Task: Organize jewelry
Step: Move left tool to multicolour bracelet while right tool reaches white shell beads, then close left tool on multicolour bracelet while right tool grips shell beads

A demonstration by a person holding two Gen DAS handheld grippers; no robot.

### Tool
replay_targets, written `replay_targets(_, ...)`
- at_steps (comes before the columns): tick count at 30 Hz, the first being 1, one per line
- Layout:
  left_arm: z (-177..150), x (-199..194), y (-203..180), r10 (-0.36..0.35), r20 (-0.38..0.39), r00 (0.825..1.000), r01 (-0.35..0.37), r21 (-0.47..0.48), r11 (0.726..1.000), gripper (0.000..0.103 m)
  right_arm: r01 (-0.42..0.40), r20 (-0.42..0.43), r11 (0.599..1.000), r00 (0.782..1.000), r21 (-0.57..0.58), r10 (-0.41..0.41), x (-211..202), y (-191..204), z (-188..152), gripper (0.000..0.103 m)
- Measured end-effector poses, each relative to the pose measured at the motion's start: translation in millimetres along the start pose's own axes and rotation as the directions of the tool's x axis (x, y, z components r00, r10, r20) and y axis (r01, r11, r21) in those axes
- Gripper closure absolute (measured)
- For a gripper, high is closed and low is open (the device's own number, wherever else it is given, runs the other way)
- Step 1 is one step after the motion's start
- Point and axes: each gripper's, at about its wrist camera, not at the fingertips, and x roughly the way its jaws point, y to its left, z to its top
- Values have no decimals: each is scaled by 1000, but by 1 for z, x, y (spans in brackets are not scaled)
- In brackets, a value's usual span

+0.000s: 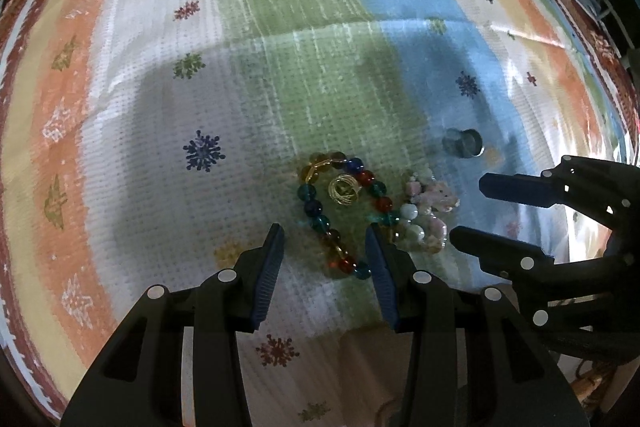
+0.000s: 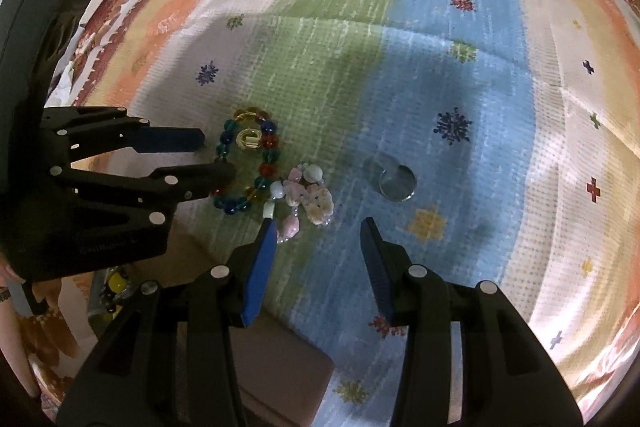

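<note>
A multicoloured glass-bead bracelet [image 1: 344,211] lies on the striped cloth, also in the right wrist view [image 2: 244,155]. A gold wire ring [image 1: 344,190] lies inside its loop [image 2: 249,139]. A pink and white stone bracelet [image 1: 426,215] lies bunched just right of it [image 2: 306,201]. A silver ring [image 1: 464,143] lies farther right [image 2: 396,179]. My left gripper [image 1: 325,239] is open, its jaws straddling the near end of the bead bracelet. My right gripper [image 2: 318,231] is open, just in front of the pink bracelet, its left finger beside it.
The striped cloth [image 1: 280,27] covers the whole surface, with a fold line across the middle. A brown box [image 2: 280,371] sits at the near edge under my right gripper. A container with beads [image 2: 114,287] shows at the lower left.
</note>
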Motion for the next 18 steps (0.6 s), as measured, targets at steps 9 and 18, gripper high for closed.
replay_targets(9,5,7,-1,-6,-14,1000,7,20,1000,62,14,-25,1000,1000,-25,-15,14,3,8,56)
replay_targets(18,9,8,4,16,-14,1000,-16,17,1000,91,6,-15,1000,1000,10,-6,19,0,11,89)
